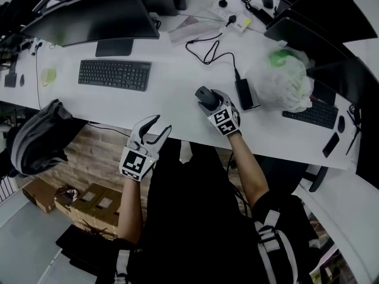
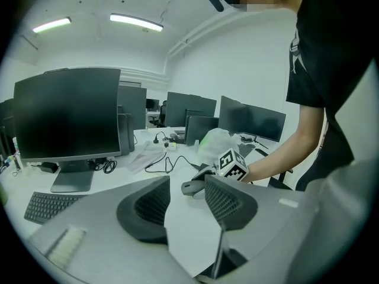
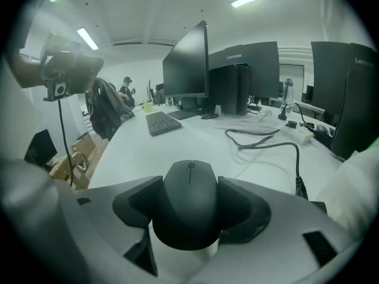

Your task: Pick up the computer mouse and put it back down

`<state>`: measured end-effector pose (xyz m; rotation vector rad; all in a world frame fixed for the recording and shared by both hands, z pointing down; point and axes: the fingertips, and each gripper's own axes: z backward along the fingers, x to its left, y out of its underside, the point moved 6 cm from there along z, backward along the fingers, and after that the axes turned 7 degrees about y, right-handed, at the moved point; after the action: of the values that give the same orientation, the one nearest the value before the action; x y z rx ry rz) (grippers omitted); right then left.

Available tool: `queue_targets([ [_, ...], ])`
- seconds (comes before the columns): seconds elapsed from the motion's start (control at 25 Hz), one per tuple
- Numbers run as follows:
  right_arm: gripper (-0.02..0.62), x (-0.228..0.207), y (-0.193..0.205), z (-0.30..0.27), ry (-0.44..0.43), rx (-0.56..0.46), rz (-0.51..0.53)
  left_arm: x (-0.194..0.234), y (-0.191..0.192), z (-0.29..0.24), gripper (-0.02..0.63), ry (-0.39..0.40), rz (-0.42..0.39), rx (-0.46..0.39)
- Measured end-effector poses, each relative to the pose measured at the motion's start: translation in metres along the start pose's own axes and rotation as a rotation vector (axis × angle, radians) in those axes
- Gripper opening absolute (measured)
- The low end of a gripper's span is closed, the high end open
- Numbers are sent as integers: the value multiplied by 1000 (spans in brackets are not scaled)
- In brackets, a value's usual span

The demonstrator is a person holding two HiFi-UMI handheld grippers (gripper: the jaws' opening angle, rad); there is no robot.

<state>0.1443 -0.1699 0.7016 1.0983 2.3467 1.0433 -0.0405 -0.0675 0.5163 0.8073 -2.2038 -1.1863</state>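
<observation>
The right gripper (image 1: 211, 104) pinched the black mouse (image 1: 204, 94) by its sides near the front edge of the white desk (image 1: 172, 102). The mouse's long axis ran along the jaws, with the wheel end pointing to 11 o'clock in the head view. The left gripper (image 1: 160, 126), at 7 o'clock from the mouse, was spread and empty. A monitor (image 3: 251, 70) read "Lenovo".

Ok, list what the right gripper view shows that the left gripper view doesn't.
Right gripper view only: the computer mouse clamped by the right tool, and a dark bag beside the desk. Left gripper view only: the left tool, jaws apart and empty, and the person's forearm. Both: the white desk, keyboard and black cable.
</observation>
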Motion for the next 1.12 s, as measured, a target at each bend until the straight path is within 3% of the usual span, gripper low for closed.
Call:
queue_targets([
  [0.4,293,1,14,-19,24,70,36,-2,3,3,173,-6,8,2],
  [1.08,300,2,18,-24,48,70,21,-20,-7,2,173,-19,-7,-54],
  [1.12,330,3,18,-25,40,66,21,-21,-7,3,173,-19,-7,-52],
])
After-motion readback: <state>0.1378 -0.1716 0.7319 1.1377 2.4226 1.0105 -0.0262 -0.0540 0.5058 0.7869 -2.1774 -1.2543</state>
